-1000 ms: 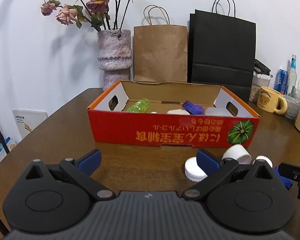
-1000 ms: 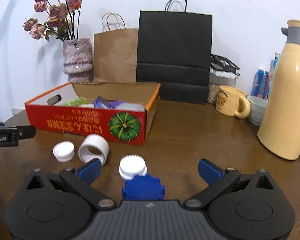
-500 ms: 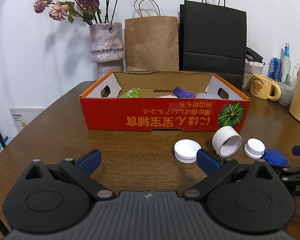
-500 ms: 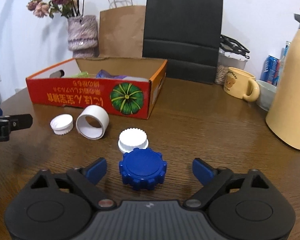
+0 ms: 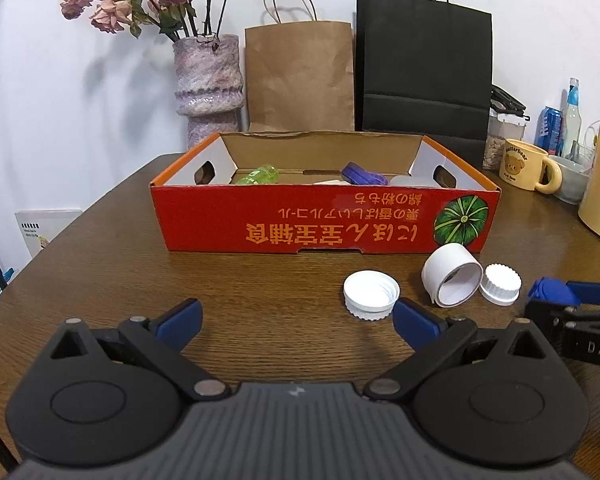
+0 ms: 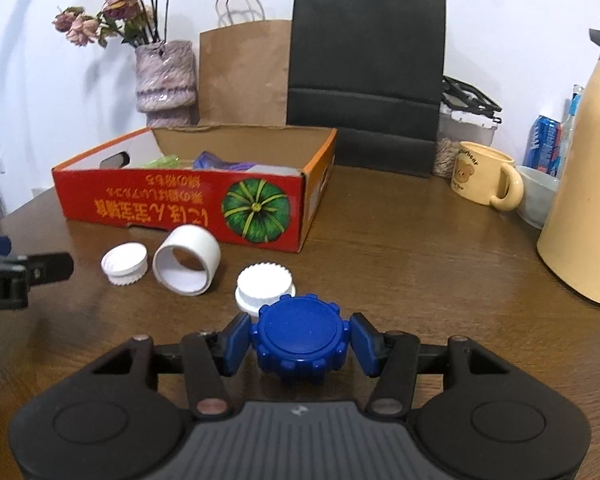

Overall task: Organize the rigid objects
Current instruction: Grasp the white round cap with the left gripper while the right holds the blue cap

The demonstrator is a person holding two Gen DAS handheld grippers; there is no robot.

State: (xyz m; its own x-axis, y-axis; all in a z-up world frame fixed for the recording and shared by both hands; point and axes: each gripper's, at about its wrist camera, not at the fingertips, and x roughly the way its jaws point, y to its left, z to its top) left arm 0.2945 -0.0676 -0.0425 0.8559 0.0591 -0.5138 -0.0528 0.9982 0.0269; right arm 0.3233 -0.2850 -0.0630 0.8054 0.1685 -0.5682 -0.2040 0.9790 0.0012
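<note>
A blue knobbed cap [image 6: 300,332] lies on the brown table between the pads of my right gripper [image 6: 300,340]. Its jaws are closing, and both blue pads touch the cap's sides. Just beyond it sits a white ribbed cap [image 6: 264,284], then a white ring [image 6: 188,266] on its side and a shallow white lid [image 6: 124,262]. Behind them stands the red cardboard box [image 6: 160,204], which holds a green item, a purple item and pale pieces. My left gripper [image 5: 296,320] hovers open over bare table, with the white lid [image 5: 372,294] just beyond its right pad.
Along the back wall stand a vase of dried roses [image 5: 208,84], a brown paper bag [image 5: 300,76] and a black paper bag [image 5: 424,68]. On the right are a yellow bear mug [image 6: 480,178], a bowl [image 6: 538,196] and a tall cream flask [image 6: 588,184].
The right jaws have drawn in from wide open until they meet the blue cap, which now lies fully between the pads. The left gripper has stayed open.
</note>
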